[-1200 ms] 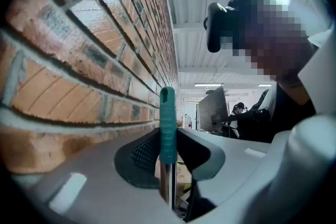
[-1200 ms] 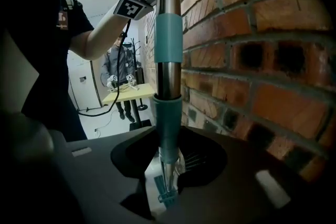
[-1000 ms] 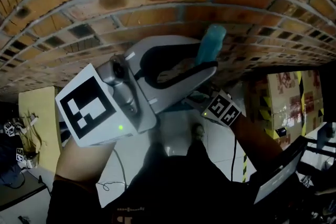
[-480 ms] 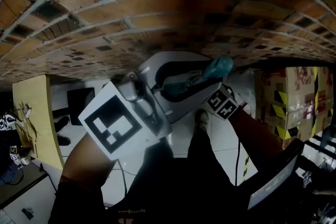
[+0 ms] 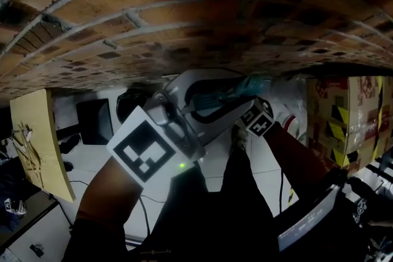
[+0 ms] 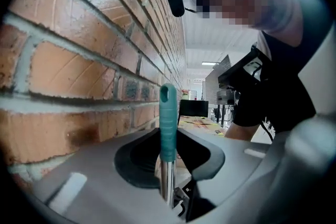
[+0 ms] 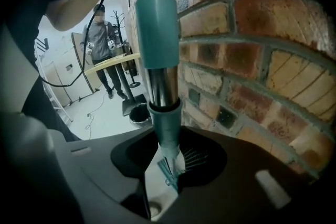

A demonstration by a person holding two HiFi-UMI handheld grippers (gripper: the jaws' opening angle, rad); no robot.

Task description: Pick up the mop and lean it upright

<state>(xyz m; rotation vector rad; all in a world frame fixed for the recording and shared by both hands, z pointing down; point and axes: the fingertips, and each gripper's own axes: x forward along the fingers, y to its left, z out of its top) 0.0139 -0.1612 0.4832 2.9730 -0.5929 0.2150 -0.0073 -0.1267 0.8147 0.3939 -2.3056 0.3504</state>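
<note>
The mop [image 7: 156, 76] is held by both claws close beside the brick wall [image 5: 184, 21]. In the left gripper view the left claw [image 6: 176, 152] is seen closed on the bare metal shaft just below the teal grip [image 6: 168, 118]. The grip stands upright above the jaws, with its hanging hole at the top and the wall to its left. Whether the grip touches the bricks cannot be told.

In the right gripper view the right claw [image 7: 170, 157] is closed on a teal collar [image 7: 167, 128] of the same shaft. The jaws are partly apart, with their pads against the collar. From there the shaft runs up and away past a second, wider teal sleeve [image 7: 156, 31], and the wall lies just to its right.

In the head view the left claw's marker cube [image 5: 145, 152] is seen near the centre. The right claw's smaller marker cube [image 5: 258, 119] is seen farther off and to the right. The teal grip lies between them, under the foot of the wall.

A white tiled floor [image 5: 101, 159] is seen below, with a yellow board [image 5: 40, 138] at the left. Cardboard boxes [image 5: 344, 113] with yellow and black tape are stacked at the right. A person [image 7: 100, 39] is seen standing far off in the right gripper view, and a dark monitor [image 6: 193, 108] far off in the left gripper view.
</note>
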